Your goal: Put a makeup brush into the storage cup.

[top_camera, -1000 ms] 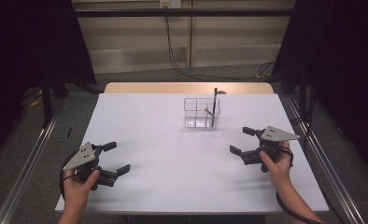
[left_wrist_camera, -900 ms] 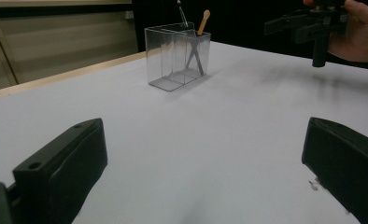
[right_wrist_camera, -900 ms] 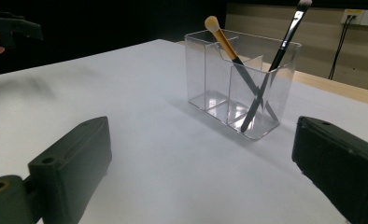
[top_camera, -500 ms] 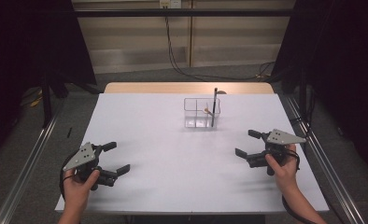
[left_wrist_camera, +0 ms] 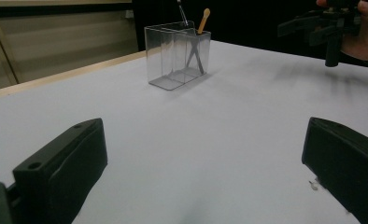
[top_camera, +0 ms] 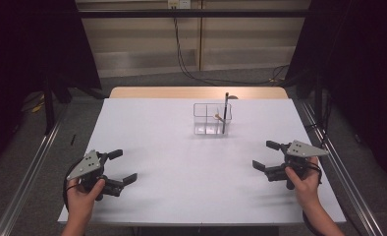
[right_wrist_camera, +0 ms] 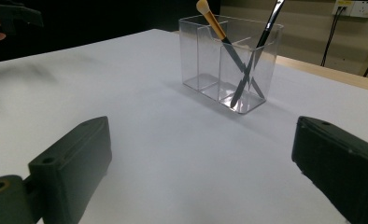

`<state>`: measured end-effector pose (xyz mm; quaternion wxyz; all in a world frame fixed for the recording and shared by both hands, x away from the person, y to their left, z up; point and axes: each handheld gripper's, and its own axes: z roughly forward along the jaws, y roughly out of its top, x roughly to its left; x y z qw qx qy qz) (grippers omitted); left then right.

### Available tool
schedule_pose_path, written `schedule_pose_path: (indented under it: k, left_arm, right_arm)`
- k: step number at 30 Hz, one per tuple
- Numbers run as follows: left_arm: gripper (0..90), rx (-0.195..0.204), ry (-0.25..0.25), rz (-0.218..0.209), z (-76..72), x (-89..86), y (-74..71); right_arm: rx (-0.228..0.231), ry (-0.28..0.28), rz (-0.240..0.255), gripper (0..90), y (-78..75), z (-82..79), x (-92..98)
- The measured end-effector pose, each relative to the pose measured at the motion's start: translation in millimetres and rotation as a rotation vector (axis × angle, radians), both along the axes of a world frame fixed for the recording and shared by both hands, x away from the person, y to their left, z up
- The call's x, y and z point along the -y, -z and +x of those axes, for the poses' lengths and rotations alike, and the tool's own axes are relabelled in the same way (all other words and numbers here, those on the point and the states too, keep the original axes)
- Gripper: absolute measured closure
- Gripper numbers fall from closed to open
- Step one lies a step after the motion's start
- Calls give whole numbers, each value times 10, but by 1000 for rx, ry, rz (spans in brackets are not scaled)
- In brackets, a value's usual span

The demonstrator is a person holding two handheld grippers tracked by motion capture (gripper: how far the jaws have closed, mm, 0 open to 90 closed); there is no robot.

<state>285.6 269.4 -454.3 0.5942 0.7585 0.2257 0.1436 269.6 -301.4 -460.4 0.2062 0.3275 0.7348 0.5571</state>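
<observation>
A clear plastic organiser (top_camera: 211, 118) with compartments stands on the white table (top_camera: 181, 147), past its middle. In its right-hand compartment lean two brushes: a tall black one (top_camera: 225, 105) and a shorter one with a tan tip (right_wrist_camera: 208, 10). The organiser (right_wrist_camera: 231, 60) and the black brush (right_wrist_camera: 266, 28) lie ahead of my right gripper's jaws; the organiser (left_wrist_camera: 177, 53) sits farther off in the left gripper view. My left gripper (top_camera: 124, 166) rests open near the front left. At the front right my right gripper (top_camera: 266, 156) is open too. Both hold nothing.
A wooden strip (top_camera: 196, 92) runs along the table's far edge. Metal rails (top_camera: 29, 172) flank the table on both sides. Cables (top_camera: 181, 54) hang on the back wall.
My right gripper has drifted a little to the right and toward the front edge. The left gripper has stayed in place.
</observation>
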Motion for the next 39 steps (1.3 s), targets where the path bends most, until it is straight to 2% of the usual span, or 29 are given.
schedule_pose_path:
  k: [16,32,39]
  left_arm:
    - [1,-1,0,4,4,1,3]
    - [1,-1,2,8,7,6,4]
    - [1,-2,3,7,5,8,3]
  right_arm:
    - [-4,-4,-19,47,3,-120,53]
    - [-7,16,-42,47,10,-241,161]
    - [-14,19,-38,47,21,-285,193]
